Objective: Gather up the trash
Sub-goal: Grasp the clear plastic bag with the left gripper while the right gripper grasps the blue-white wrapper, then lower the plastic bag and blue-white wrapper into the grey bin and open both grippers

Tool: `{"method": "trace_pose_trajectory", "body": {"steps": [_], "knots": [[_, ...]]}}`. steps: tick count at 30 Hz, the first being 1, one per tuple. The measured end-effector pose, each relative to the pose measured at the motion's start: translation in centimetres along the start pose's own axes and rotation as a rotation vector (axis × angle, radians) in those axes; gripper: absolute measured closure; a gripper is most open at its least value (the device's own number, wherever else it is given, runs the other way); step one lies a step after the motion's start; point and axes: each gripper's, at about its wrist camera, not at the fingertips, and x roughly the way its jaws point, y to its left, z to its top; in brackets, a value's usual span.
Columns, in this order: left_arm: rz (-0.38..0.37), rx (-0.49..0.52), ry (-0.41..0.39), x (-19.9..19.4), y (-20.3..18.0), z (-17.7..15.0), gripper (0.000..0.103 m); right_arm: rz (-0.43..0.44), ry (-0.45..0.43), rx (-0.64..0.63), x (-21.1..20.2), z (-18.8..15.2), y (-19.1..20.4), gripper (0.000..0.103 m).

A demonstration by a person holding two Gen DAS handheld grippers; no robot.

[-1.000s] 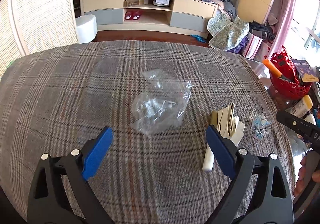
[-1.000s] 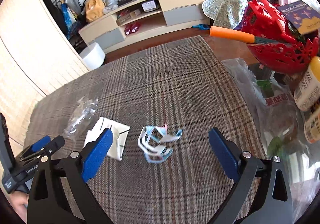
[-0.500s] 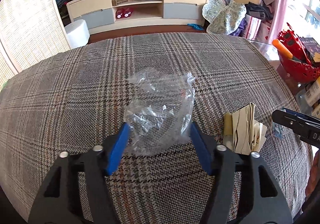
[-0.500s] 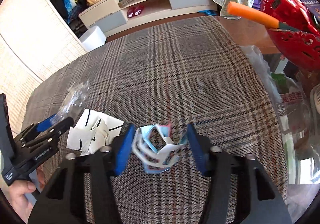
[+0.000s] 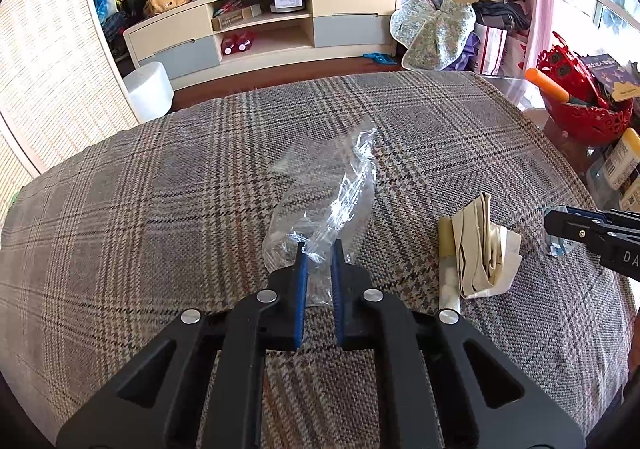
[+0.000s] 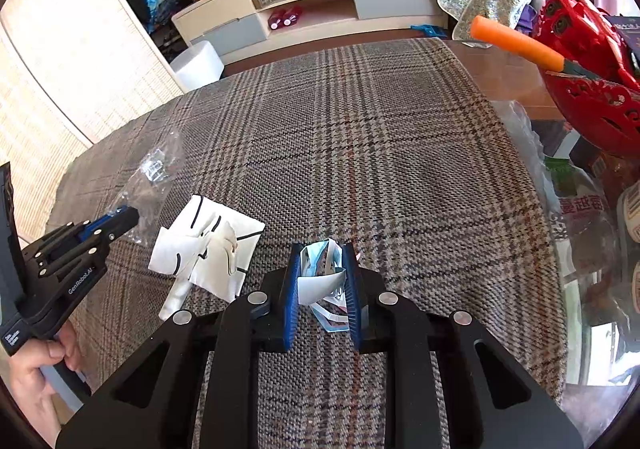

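Observation:
A clear crumpled plastic bag [image 5: 336, 177] lies on the plaid cloth [image 5: 160, 209], and my left gripper [image 5: 319, 245] is shut on its near end. In the right wrist view, the same gripper [image 6: 128, 215] pinches the bag [image 6: 156, 173] at far left. My right gripper [image 6: 322, 249] is closing, and its blue pads squeeze a blue-and-white paper scrap [image 6: 320, 273] against the cloth. A crumpled white paper with black lines [image 6: 208, 245] lies loose between the two grippers; the left wrist view has that paper [image 5: 480, 249] beside the right gripper [image 5: 560, 225].
A red openwork basket [image 6: 592, 81] with an orange-handled tool [image 6: 512, 43] stands off the cloth's right edge, beside a printed plastic bag [image 6: 576, 209] and bottles [image 5: 620, 165]. A person's hand [image 6: 32, 377] holds the left gripper. A TV cabinet [image 5: 264, 29] stands beyond the table.
Both grippers went from wide open to closed. The left one moved onto the plastic bag and pinched it. The right one moved onto the blue-and-white scrap and squeezed it.

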Motion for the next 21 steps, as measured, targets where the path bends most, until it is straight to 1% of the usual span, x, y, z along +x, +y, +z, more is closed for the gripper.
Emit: {"method": "trace_pose_trajectory", "body": {"steps": [2, 4, 7, 9, 13, 16, 18, 19, 21], "knots": [[-0.005, -0.013, 0.008, -0.9, 0.1, -0.3, 0.095, -0.013, -0.004, 0.004, -0.9, -0.3, -0.1, 0.082], [-0.009, -0.024, 0.011, -2.1, 0.0, -0.8, 0.095, -0.007, -0.007, 0.008, -1.8, -0.9, -0.3, 0.082], [-0.031, -0.056, -0.001, -5.0, -0.3, -2.0, 0.095, 0.004, -0.014, 0.003, -4.0, -2.4, 0.1, 0.082], [-0.063, -0.069, -0.024, -8.1, -1.1, -3.3, 0.095, 0.010, -0.026, -0.004, -6.0, -3.7, 0.5, 0.082], [-0.104, -0.087, -0.049, -13.1, -2.9, -6.1, 0.095, 0.042, -0.041, -0.014, -10.3, -7.0, 1.7, 0.082], [-0.124, -0.086, -0.064, -17.0, -4.6, -8.8, 0.095, 0.091, -0.052, 0.005, -13.8, -10.0, 2.3, 0.082], [-0.185, -0.102, -0.066, -19.7, -5.6, -11.1, 0.095, 0.106, -0.065, 0.000, -15.9, -12.1, 2.7, 0.082], [-0.195, -0.106, -0.071, -20.7, -5.8, -11.9, 0.095, 0.108, -0.064, -0.010, -16.9, -13.3, 3.0, 0.082], [-0.187, -0.107, -0.086, -22.9, -6.6, -14.3, 0.095, 0.117, -0.060, -0.020, -18.4, -15.8, 3.6, 0.082]]}}
